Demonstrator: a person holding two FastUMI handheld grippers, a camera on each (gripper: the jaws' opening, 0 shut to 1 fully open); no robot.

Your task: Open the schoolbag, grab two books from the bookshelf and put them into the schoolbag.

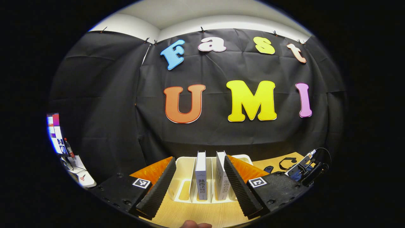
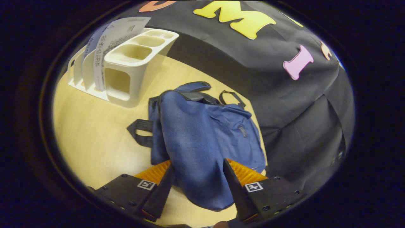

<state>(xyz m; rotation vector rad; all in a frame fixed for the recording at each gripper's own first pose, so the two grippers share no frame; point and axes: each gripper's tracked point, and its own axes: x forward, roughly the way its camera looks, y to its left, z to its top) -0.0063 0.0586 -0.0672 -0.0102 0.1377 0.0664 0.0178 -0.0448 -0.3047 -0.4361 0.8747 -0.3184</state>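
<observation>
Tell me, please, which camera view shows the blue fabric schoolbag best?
The right gripper view: the blue fabric schoolbag lies flat on the table, its whole body and straps visible. The left gripper view catches merely a blue sliver at far right.

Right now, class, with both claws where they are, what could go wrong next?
1. The left claw is open in front of two upright books standing close together in the white bookshelf; it might catch both or tip one.
2. The light-looking bookshelf could slide on the table when a book is pulled.
3. The right claw is open over the limp blue schoolbag, which looks closed; gripping cloth may drag the bag instead of opening it.
</observation>
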